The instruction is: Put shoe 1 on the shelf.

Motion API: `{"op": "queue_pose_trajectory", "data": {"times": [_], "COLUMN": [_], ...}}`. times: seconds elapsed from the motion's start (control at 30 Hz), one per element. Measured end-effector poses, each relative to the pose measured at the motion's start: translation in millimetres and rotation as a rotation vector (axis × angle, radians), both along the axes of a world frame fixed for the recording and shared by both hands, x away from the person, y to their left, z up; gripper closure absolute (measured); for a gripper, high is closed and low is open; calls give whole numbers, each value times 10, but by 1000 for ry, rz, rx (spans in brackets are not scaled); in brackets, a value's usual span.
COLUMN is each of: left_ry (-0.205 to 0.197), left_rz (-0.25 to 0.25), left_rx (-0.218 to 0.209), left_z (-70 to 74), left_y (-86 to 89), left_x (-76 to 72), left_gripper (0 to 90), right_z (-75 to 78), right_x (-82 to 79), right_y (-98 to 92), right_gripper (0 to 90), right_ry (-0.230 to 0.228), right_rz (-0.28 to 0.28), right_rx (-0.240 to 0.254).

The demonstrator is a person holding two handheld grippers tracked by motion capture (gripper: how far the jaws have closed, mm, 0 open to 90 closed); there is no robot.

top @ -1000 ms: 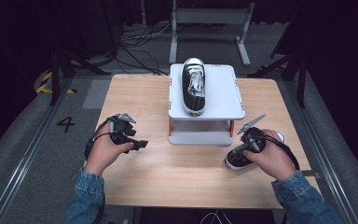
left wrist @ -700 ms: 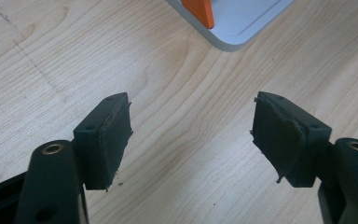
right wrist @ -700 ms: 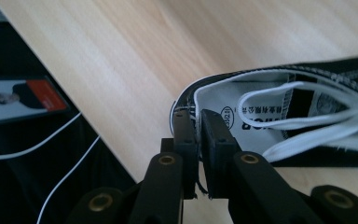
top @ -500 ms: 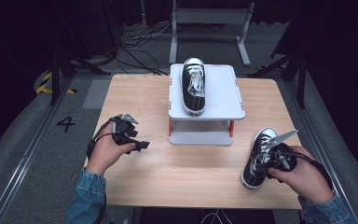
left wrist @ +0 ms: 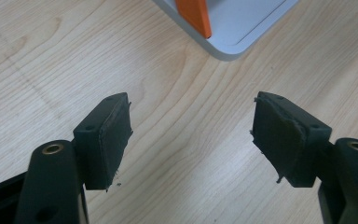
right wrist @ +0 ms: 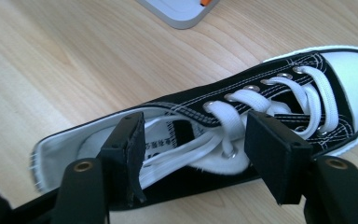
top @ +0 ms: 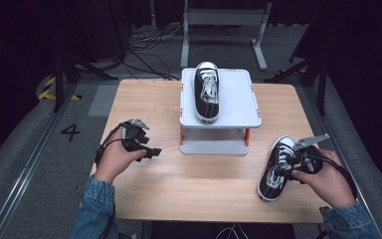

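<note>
Right gripper (top: 292,167) with jaws spread over the tongue of a black sneaker (top: 276,169) on the table (top: 189,174) right-front of the white stand (top: 238,94), left gripper (top: 146,149) spread empty left of the stand, second sneaker (top: 206,92) atop the stand

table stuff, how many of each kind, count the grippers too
shoes: 2, one on the stand, one on the table
stand: 1
grippers: 2, left, right
total: 5
</note>
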State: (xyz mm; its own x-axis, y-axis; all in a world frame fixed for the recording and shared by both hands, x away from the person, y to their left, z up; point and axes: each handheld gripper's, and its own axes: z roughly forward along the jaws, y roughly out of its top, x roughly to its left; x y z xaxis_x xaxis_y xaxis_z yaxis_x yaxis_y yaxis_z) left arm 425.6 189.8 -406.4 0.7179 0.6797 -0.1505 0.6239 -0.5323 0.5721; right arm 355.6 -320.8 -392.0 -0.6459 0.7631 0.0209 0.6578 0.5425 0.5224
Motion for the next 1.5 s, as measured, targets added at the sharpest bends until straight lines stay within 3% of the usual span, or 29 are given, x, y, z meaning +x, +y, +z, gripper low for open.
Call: {"op": "queue_pose_trajectory", "data": {"times": [0.27,0.37,0.47,0.57,0.67,0.77,0.87,0.93,1.23,1.5], "left_ry": [8,6,7,8,12,10,14,16,14,16], "left_rz": [0,11,16,14,21,29,30,29,28,29], "left_rx": [2,0,3,2,-1,-4,-3,-1,-5,-8], "left_z": [-23,-20,-26,-26,-17,-18,-35,-39,-32,-27], "left_y": [7,43,62,72,88,115,132,134,113,131], "left_x": [10,-9,-22,-39,-55,-63,-57,-51,-48,-48], "left_gripper": [288,284,284,284,284,284,284,284,283,283], "right_z": [-5,21,-11,-69,-126,-154,-100,-64,73,349], "right_x": [61,34,42,95,172,223,230,239,317,386], "right_y": [7,-43,-95,-94,-77,-90,-109,-111,-107,-83], "right_gripper": [464,406,369,378,454,634,725,751,774,778], "right_ry": [-20,-55,-37,-27,-14,16,40,45,64,59], "right_rz": [26,-2,-26,-12,-3,-18,-48,-56,-60,-38], "right_rx": [-44,-70,-74,-86,-103,-96,-60,-69,-125,-131]}}
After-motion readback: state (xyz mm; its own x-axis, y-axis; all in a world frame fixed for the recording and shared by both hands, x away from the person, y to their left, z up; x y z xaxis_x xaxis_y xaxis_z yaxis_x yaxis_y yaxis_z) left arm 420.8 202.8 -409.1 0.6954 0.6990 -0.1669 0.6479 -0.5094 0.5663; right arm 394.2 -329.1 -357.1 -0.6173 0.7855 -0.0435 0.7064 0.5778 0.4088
